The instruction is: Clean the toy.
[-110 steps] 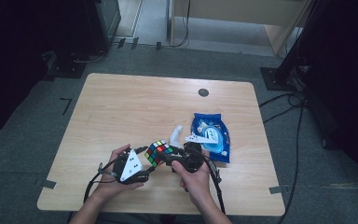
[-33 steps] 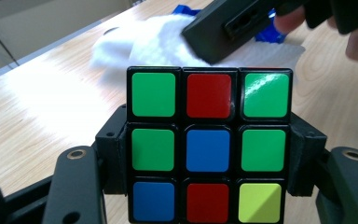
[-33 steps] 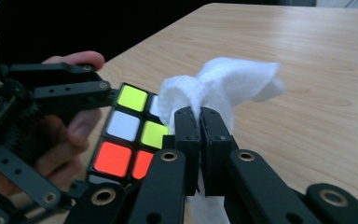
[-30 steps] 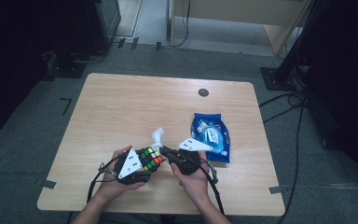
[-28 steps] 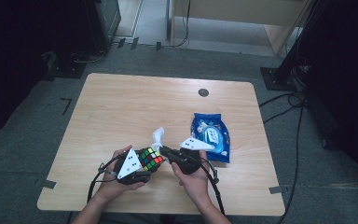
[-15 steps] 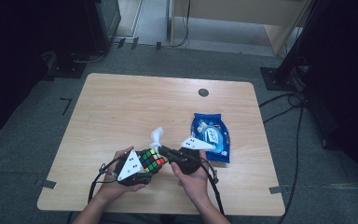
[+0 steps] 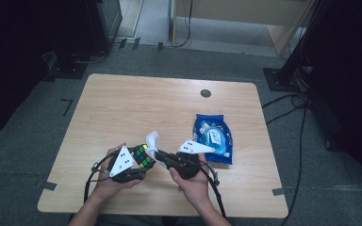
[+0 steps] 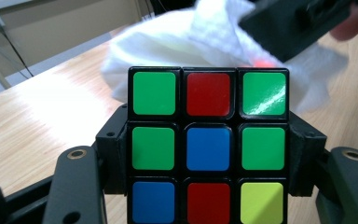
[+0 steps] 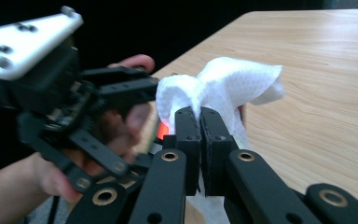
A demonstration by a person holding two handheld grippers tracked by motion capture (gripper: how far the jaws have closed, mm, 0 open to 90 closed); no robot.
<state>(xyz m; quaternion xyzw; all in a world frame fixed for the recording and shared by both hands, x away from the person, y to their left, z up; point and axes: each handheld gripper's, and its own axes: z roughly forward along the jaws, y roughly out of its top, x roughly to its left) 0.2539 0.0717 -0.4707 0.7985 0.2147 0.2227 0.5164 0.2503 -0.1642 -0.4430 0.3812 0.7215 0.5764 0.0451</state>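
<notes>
High view showed me both hands low over the near edge of the wooden table [image 7: 122,108], with the puzzle cube [image 7: 143,156] gripped in my left gripper [image 7: 139,165]; its jaws were clamped against the cube's two sides, as the left gripper view confirmed. My right gripper [image 7: 158,153] had its jaws pinched together on a white wipe [image 9: 223,88], which was pressed against the cube's far side. A blue packet [image 7: 212,137] lay flat on the table just beyond my right hand [image 7: 193,181], apart from the cube.
</notes>
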